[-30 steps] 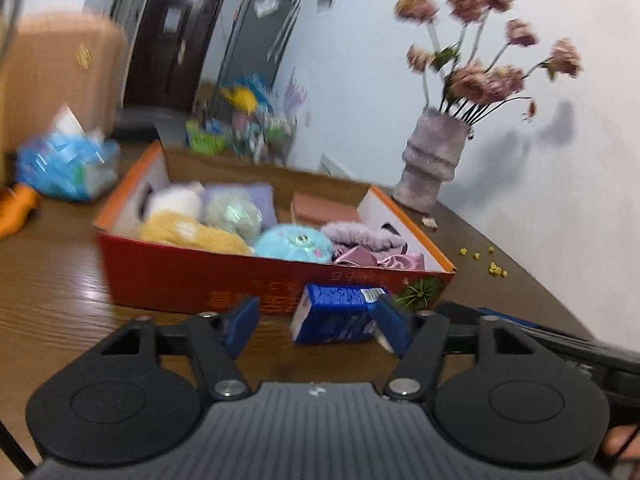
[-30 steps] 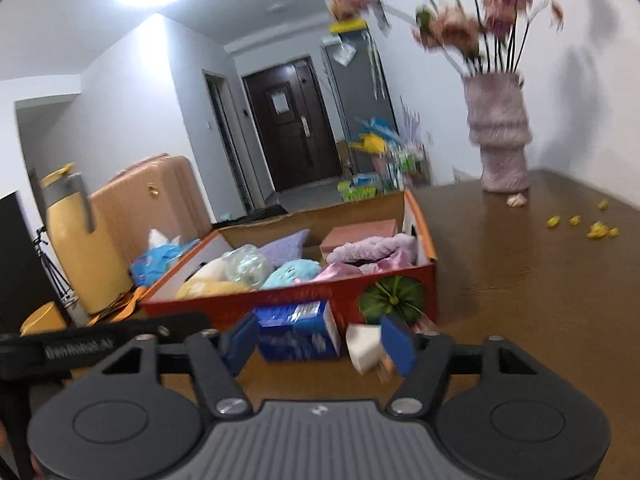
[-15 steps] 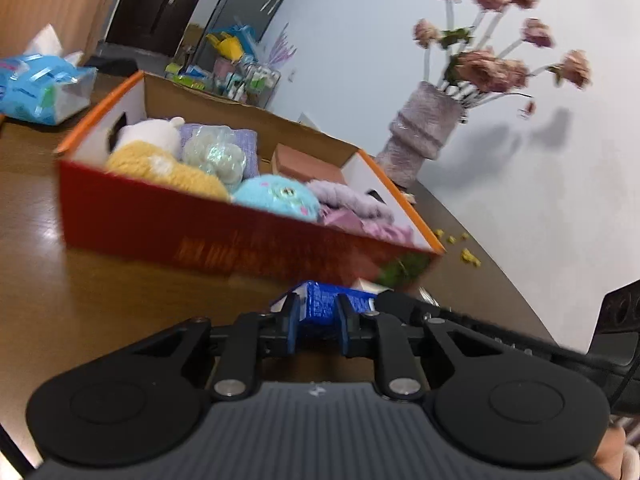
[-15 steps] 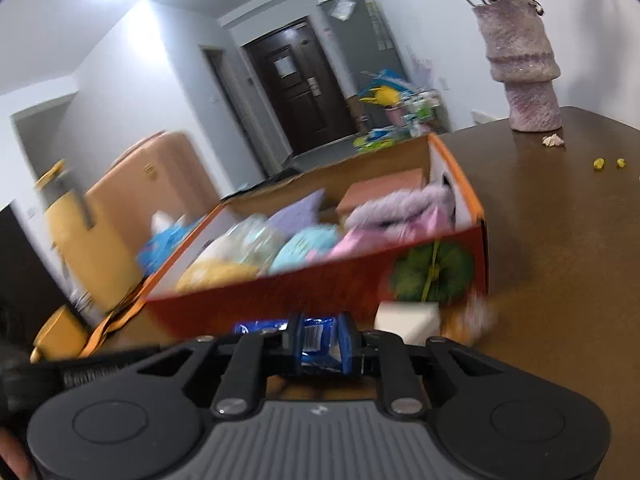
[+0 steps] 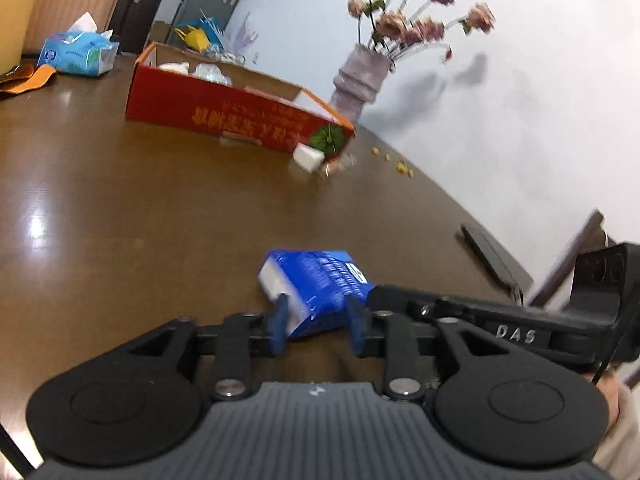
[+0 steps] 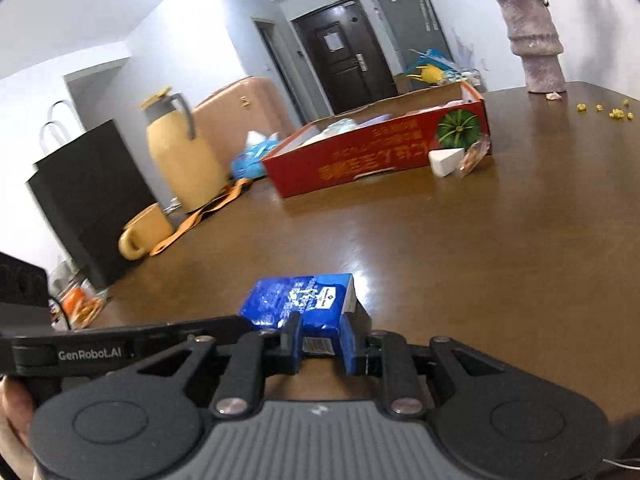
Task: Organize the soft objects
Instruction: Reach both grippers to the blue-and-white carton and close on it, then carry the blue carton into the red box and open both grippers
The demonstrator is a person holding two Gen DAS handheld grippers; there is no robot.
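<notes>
Legibly, "GenRobot.AI" on left claw (image 6: 240,328) arm, "DAS" on right claw (image 5: 374,294).

Your right gripper (image 6: 320,346) sits at 6 o'clock, its blue jaws pressed on the near end of the blue tissue pack (image 6: 302,304), having just opened a little. The pack lies on the brown worktop (image 6: 460,248). Towards 1 o'clock, well apart, stands the red cardboard box (image 6: 380,156) with soft things inside, a white wedge (image 6: 444,162) touching its near corner. At 10 o'clock you see a yellow jug (image 6: 180,152) and a black paper bag (image 6: 92,200); at 9 o'clock the left gripper (image 6: 128,344) reaches in beside the pack.
</notes>
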